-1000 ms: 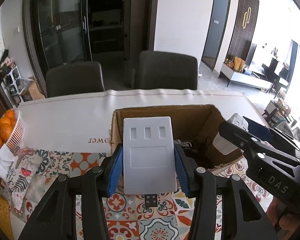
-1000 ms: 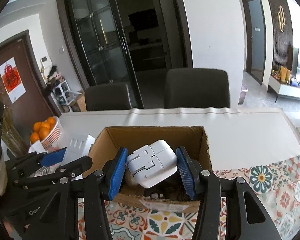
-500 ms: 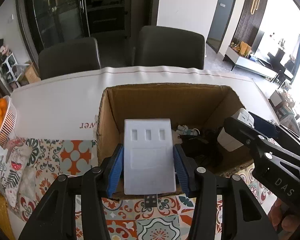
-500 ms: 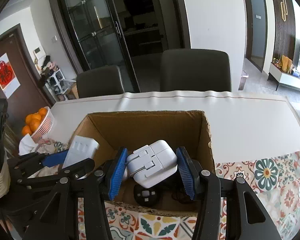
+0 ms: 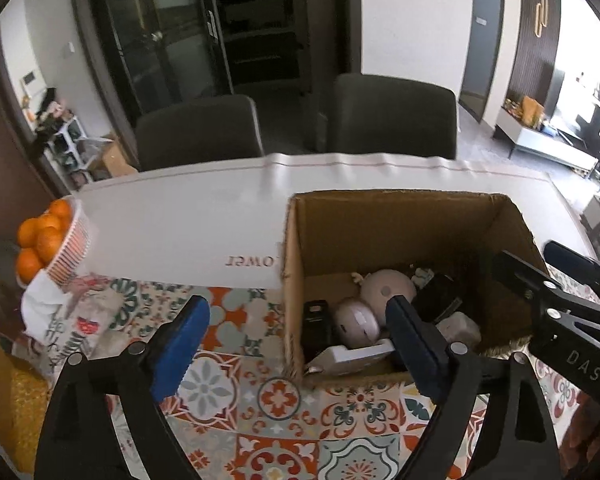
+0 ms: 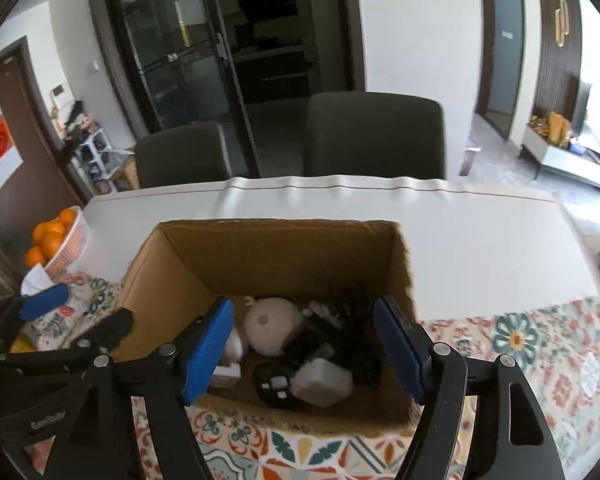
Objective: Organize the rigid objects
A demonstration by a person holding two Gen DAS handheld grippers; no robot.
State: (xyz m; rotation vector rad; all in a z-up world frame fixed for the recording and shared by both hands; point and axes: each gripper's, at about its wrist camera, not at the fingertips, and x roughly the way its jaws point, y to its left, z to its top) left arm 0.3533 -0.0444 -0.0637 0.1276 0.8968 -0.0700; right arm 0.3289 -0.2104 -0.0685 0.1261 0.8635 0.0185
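Brown cardboard box (image 5: 400, 220) sits on my counter (image 5: 204, 220), and I use it as my landmark. I count two hand-held grippers. My left hand-held gripper (image 5: 296, 332) hangs at the box's near left corner, its blue pads spreading wide with nothing pinched between them. My right hand-held gripper (image 6: 304, 344) hangs over the box's near wall; its pads are also spreading apart and hold nothing.

Inside the box I count one flat white adapter (image 5: 352, 354) leaning at the near left corner, one white charger block (image 6: 320, 380) lying near the front wall, one round beige thing (image 6: 272, 330) in the middle, one smaller pale round thing (image 5: 356, 322) beside it, and one black remote (image 6: 274, 384) with white buttons. Dark cables (image 6: 348, 320) fill the right side of the box, and I cannot count them.

Behind the box stand two dark chairs (image 6: 374, 136). Left of the box is one white basket (image 5: 72, 248) of oranges, partly cut off. The near part of the box floor is hidden by its front wall.
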